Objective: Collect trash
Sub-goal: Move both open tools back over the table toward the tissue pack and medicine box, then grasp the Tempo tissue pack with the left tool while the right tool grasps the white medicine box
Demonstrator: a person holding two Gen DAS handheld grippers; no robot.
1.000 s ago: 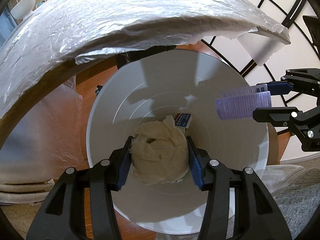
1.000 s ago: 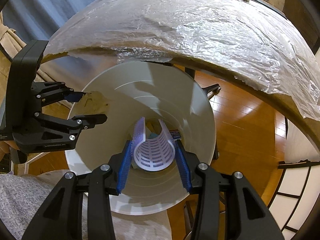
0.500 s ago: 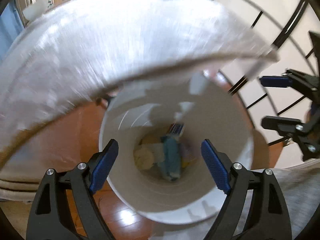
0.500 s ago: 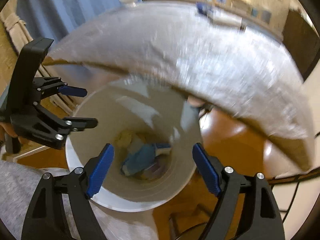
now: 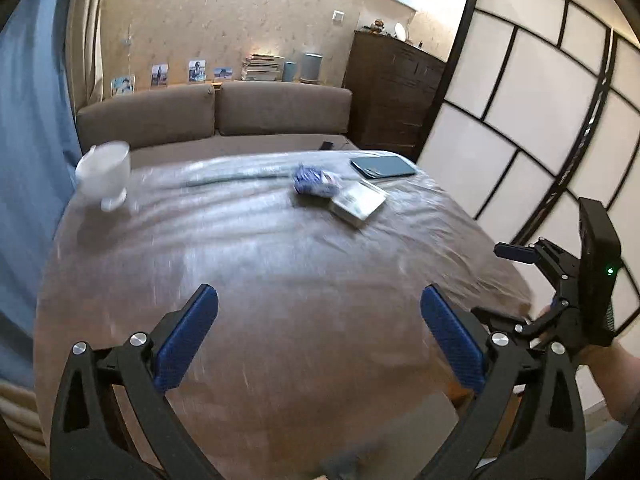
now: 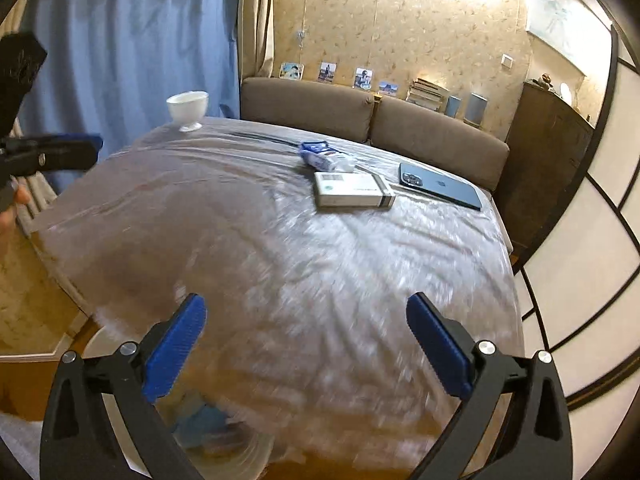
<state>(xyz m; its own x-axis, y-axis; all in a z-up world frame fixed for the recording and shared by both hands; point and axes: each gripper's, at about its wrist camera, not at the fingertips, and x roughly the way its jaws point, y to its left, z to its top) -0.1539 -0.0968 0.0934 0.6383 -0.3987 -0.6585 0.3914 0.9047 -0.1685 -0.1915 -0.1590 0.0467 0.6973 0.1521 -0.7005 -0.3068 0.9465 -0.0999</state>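
My left gripper (image 5: 319,294) hangs above the near part of a round table (image 5: 280,264) covered in clear film; its jaws are opening wide, with nothing between them. My right gripper (image 6: 306,300) is beside it, jaws also opening and empty; it shows at the right edge of the left wrist view (image 5: 494,280). A crumpled blue wrapper (image 5: 316,182) (image 6: 320,156) lies at the far side of the table. A white box (image 5: 356,202) (image 6: 352,190) lies next to it. The white bin (image 6: 94,342) peeks out below the table edge, with blurred trash inside.
A dark phone (image 6: 440,186) lies at the far right of the table and a white footed cup (image 6: 188,110) stands at the far left. A brown sofa (image 5: 216,112) stands behind, a dark dresser (image 5: 392,96) and panelled sliding screens to the right.
Both grippers let go of their loads, a paper wad and a purple plastic piece, into the bin. They opened wide and rose from the bin to above the tabletop.
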